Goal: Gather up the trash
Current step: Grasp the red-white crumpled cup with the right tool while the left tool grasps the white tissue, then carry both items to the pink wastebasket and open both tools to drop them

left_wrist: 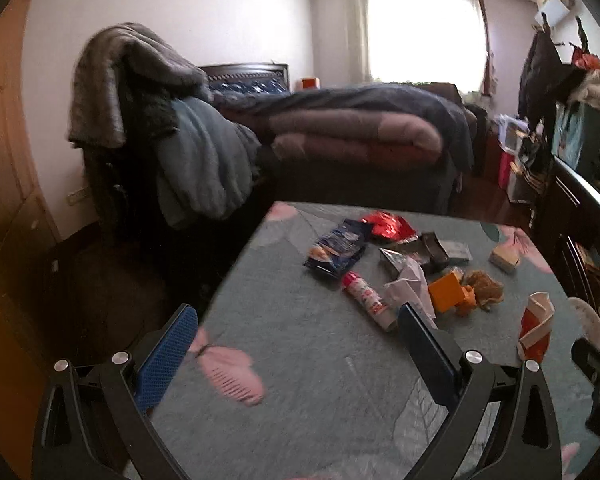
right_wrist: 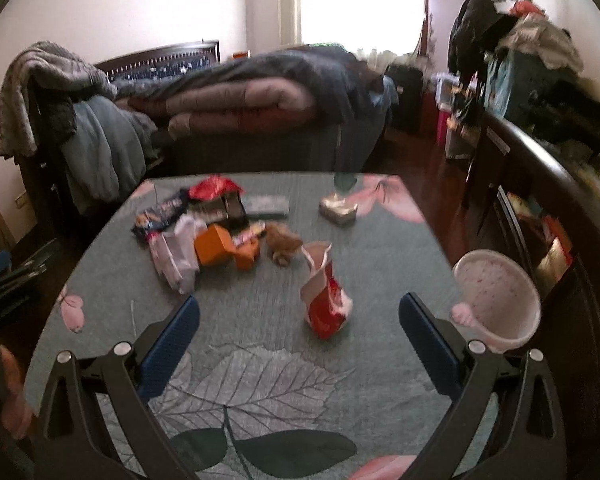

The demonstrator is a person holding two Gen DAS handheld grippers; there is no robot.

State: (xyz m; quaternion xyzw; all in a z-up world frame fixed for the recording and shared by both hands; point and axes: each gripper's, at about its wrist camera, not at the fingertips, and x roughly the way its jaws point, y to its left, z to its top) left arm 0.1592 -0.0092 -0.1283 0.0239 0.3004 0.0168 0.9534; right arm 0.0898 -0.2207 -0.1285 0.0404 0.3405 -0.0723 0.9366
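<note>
While both grippers, left (left_wrist: 298,320) and right (right_wrist: 299,312), stand wide and empty, collection appears unstarted: wrappers (right_wrist: 204,216) lie heaped at ten o'clock, carton (right_wrist: 326,300) at twelve, bin (right_wrist: 500,300) at two holds nothing discernible.

Both tongs (left_wrist: 298,322) (right_wrist: 299,316) have black frames, blue textured pads, silver screws.

A quilt-heaped bed (right_wrist: 260,96) stands beyond the leaf-patterned table (right_wrist: 284,380), clothes-draped chair (left_wrist: 112,92) beside it.
</note>
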